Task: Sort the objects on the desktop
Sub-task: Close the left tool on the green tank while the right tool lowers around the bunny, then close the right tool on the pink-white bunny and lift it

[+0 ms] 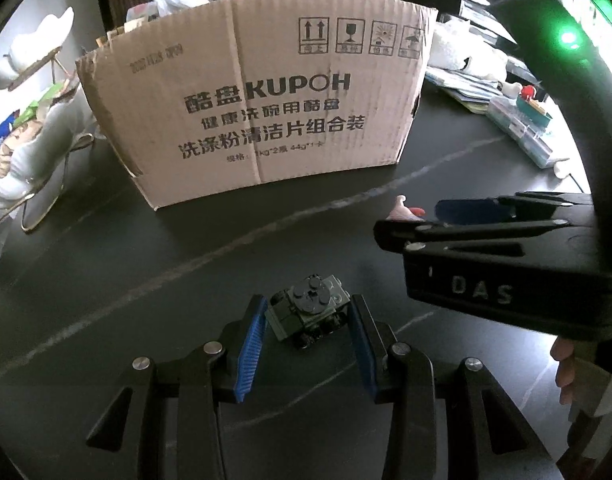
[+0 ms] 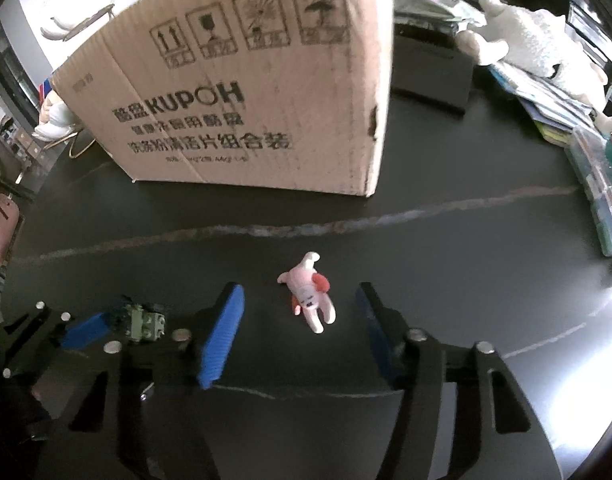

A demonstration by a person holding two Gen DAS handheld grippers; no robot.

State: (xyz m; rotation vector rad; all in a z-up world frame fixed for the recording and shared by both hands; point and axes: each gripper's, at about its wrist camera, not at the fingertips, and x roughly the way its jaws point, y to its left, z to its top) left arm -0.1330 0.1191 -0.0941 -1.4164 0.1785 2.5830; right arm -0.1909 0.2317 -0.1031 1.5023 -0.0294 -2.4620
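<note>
Straddling a small brick-built tank (image 1: pixel 309 312), the left gripper (image 1: pixel 307 334) stood with its blue-padded fingers (image 1: pixel 250 350) spread a little wider than the toy, one pad on each flank; whether the pads touched it could not be told, though the left one looked just beside the hull. The tank was dark green and grey, with a round studded turret plate on top and black wheels below, and it sat on the dark tabletop (image 1: pixel 146 248) in front of the cardboard box (image 1: pixel 258 100). The right gripper (image 2: pixel 298 330) was spread wide and held nothing, its blue pads (image 2: pixel 222 336) well clear on both sides of a pink plush animal (image 2: pixel 309 294). That toy lay flat on the same tabletop, with a red patch at its side, pale legs stretched toward the camera and one limb raised toward the box. In the right wrist view the tank (image 2: pixel 144 320) showed at the far left between the other gripper's fingers, with the printed box (image 2: pixel 242 92) standing behind both toys.
</note>
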